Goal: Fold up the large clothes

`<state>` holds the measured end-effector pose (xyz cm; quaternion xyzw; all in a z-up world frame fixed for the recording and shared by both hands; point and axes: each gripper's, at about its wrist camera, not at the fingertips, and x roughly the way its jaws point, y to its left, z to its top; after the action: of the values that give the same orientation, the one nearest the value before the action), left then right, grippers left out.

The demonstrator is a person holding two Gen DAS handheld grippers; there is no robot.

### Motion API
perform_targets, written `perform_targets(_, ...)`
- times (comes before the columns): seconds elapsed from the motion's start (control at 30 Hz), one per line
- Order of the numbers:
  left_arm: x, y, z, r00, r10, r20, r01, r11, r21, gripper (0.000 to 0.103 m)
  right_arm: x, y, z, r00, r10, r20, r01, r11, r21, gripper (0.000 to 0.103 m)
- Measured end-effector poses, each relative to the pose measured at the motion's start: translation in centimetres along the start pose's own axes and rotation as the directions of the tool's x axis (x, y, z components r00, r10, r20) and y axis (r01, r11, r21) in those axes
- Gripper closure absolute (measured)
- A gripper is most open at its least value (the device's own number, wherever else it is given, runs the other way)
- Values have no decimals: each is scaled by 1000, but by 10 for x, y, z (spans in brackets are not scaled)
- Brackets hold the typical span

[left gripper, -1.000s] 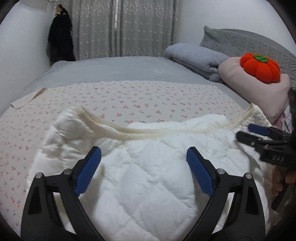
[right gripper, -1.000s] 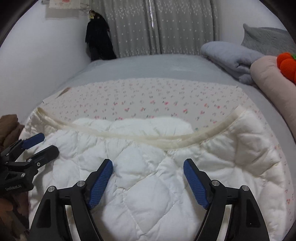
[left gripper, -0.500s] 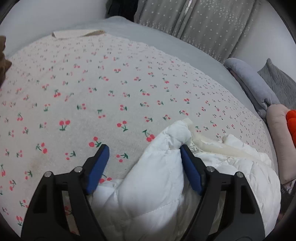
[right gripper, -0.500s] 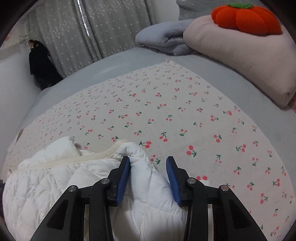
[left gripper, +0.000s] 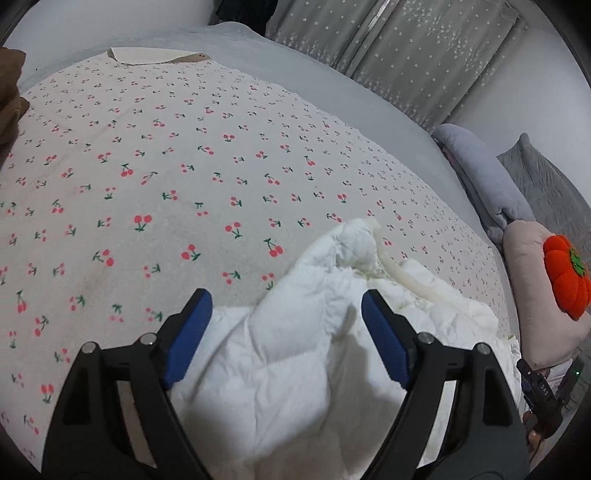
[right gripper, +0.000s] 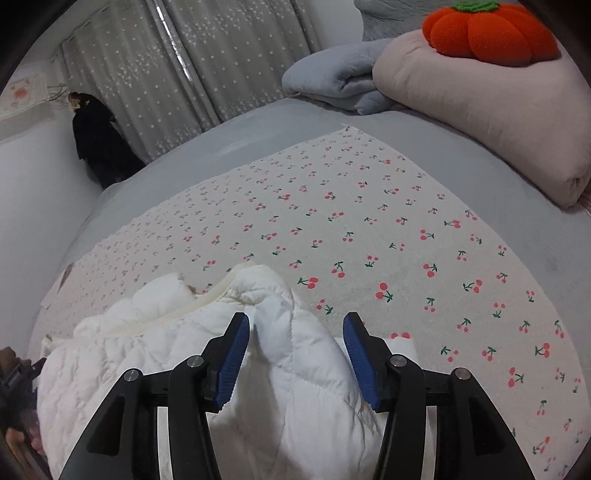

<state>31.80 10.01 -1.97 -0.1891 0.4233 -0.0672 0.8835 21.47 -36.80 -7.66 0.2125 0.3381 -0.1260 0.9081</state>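
A white quilted padded garment (left gripper: 303, 354) with a cream ribbed hem lies bunched on a cherry-print sheet (left gripper: 166, 166). In the left wrist view my left gripper (left gripper: 286, 332) is wide open, its blue pads on either side of a raised fold at the garment's left end. In the right wrist view the garment (right gripper: 166, 350) fills the lower left. My right gripper (right gripper: 295, 354) is open, with the garment's right corner fold standing between the pads. Neither gripper pinches the fabric. The right gripper's tool shows at the left wrist view's lower right edge (left gripper: 543, 391).
The cherry sheet (right gripper: 406, 240) lies over a grey bed. A pink folded quilt (right gripper: 480, 92) with an orange pumpkin cushion (right gripper: 487, 29) and a grey folded blanket (right gripper: 340, 81) sit at the right. Curtains (right gripper: 184, 74) and a dark hanging coat (right gripper: 96, 140) are behind. Brown cloth (left gripper: 9, 96) is at far left.
Both grippers swung from the garment's middle out to its two ends. In the last half second the right jaws opened wider around the corner fold; the left stayed open.
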Motion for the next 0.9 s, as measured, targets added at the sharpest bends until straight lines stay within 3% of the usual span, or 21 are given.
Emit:
perform_targets(0.13, -35, 2, -18, 1000, -3, 1, 3, 1000, 1, 12, -31, 13, -6, 1000, 19, 13, -18, 999, -41, 37)
perform_targets(0.2, -48, 6, -25, 999, 35, -14, -35, 999, 11, 9, -46, 20, -14, 1000, 18, 4, -17, 998, -63, 36)
perform_targets(0.3, -60, 17, -33, 997, 59, -51, -60, 998, -12, 9, -60, 27, -28, 996, 28, -85, -33, 998, -58, 34)
perform_targets(0.43, -70, 41, -44, 990, 2, -143, -16, 995, -100, 9, -70, 31, -42, 985, 80, -152, -86, 996, -33, 32)
perform_targets(0.63, -75, 68, -62, 971, -90, -223, 53, 985, -166, 9, -91, 47, -63, 983, 88, -163, -104, 991, -89, 26)
perform_targets(0.73, -72, 76, -65, 952, -167, -256, 124, 976, -177, 9, -92, 57, -72, 977, 114, -182, -136, 984, -115, 26)
perform_targets(0.83, -63, 83, -66, 919, -281, -276, 231, 952, -200, 9, -89, 68, -80, 974, 112, -196, -143, 978, -150, 26)
perform_targets(0.9, -55, 87, -69, 898, -324, -297, 265, 939, -221, 10, -88, 76, -85, 973, 112, -201, -148, 973, -177, 26)
